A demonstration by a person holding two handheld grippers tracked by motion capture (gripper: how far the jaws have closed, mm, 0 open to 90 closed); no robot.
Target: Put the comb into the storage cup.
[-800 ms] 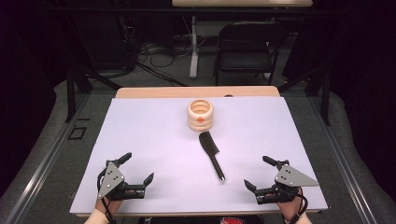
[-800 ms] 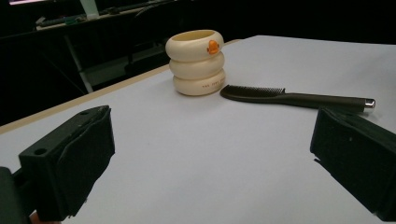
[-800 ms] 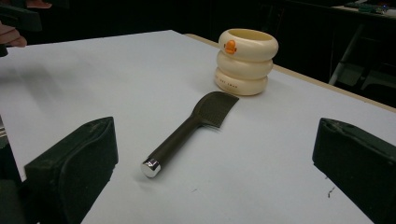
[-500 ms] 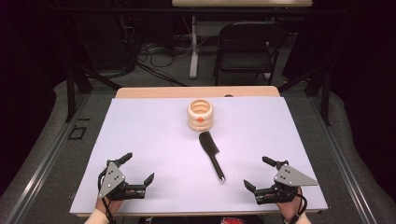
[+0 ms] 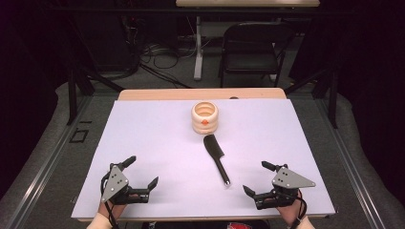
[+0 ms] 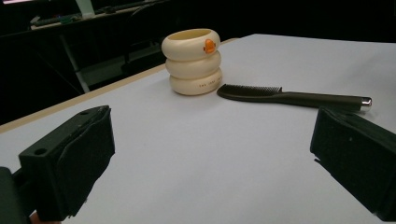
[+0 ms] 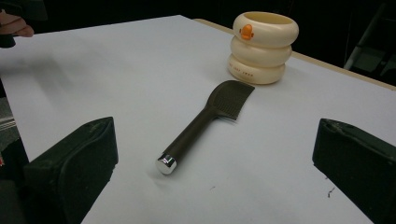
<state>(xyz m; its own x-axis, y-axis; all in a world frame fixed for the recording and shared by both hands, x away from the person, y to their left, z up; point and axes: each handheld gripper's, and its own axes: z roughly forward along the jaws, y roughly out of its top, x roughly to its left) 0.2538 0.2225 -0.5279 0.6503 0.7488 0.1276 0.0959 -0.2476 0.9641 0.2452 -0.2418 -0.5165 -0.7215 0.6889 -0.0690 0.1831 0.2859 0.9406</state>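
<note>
High view shows two hand-held tongs resting at the near edge of a table [image 5: 143,119] covered in pale lilac. The left gripper [image 5: 142,177] sits at the near left corner, its jaws spread wide with nothing between them. The right gripper [image 5: 255,179] sits at the near right corner, jaws likewise spread and empty.

Outward from the tongs, a dark comb [image 5: 216,157] lies flat near the table's middle. Its long axis runs from its metal-capped handle end, pointing toward the person and slightly right, up to its toothed head, which points away toward a cream cup [image 5: 205,117]. The cup, made of three stacked rings with an orange mark on its side, stands upright just beyond the comb's head; the two look very near, and I cannot tell whether they touch.

Right gripper view looks almost straight along the comb [image 7: 205,123], with the shiny handle cap nearest and centred between the jaws. Left gripper view sees the comb [image 6: 289,95] side-on, farther off.

The handle end lies closer to the right gripper, so a reach forward and inward by the right hand seems the likelier approach.
</note>
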